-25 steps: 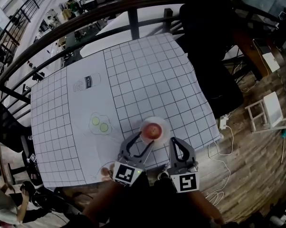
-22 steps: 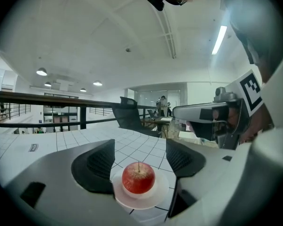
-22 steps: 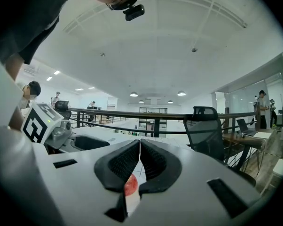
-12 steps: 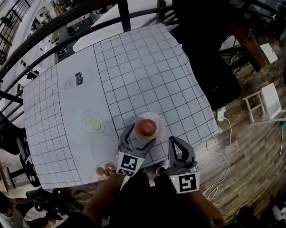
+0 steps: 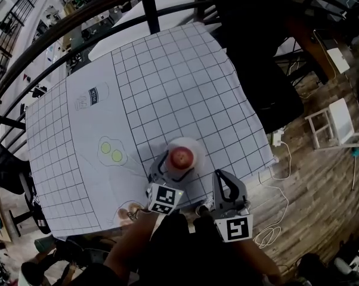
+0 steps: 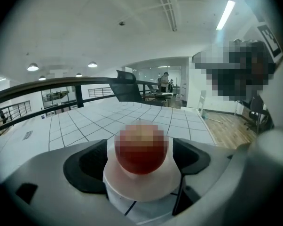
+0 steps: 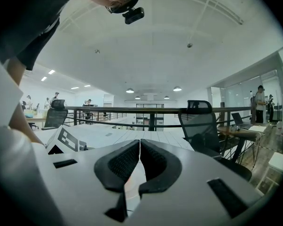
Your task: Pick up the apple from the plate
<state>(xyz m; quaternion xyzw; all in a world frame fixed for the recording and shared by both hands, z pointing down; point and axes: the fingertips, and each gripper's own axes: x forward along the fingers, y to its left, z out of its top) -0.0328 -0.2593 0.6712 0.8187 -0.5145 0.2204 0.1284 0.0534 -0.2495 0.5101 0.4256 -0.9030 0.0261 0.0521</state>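
Apple (image 5: 180, 157) — red, round, on white plate (image 5: 195, 146) | left gripper (image 6: 141, 162) just opened wide, astride it | right gripper (image 7: 139, 161) closed together — empty

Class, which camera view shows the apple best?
The left gripper view: the apple fills the middle, close up on its plate, though its top is blurred. It sits between the left tongs, which have just been opening. The head view shows it small, from above. The right gripper view does not clearly show it.
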